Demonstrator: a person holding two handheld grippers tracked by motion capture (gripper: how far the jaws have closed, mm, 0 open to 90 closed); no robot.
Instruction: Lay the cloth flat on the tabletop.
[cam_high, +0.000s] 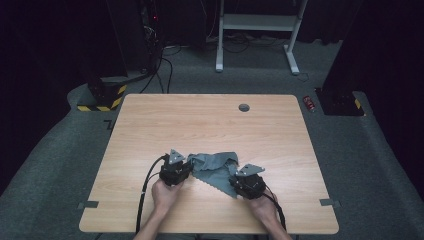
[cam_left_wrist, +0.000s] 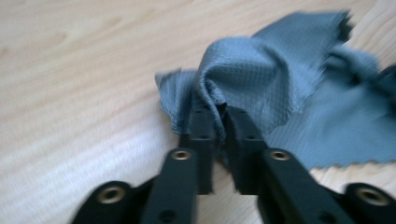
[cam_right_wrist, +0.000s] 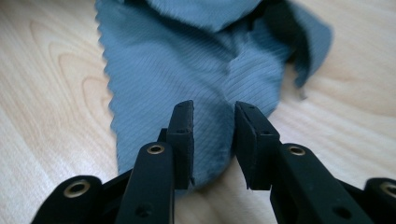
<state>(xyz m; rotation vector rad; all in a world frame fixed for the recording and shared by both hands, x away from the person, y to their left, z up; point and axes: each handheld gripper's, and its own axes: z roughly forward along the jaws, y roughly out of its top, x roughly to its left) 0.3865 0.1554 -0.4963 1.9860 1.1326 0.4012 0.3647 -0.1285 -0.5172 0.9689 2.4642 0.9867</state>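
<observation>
A grey-blue cloth lies crumpled on the desk between both hands. The left gripper has its jaws pinched tight on a raised fold of the cloth. The right gripper holds its jaws partly apart over the cloth's edge, gripping nothing.

Wooden bench with grey grommet; red can on carpet; white frame legs; yellow-black striped base.

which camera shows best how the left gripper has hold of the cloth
The left gripper view: the left gripper pinches a bunched fold of the grey cloth. The high view shows it small; the right gripper view shows cloth lying between open jaws.
</observation>
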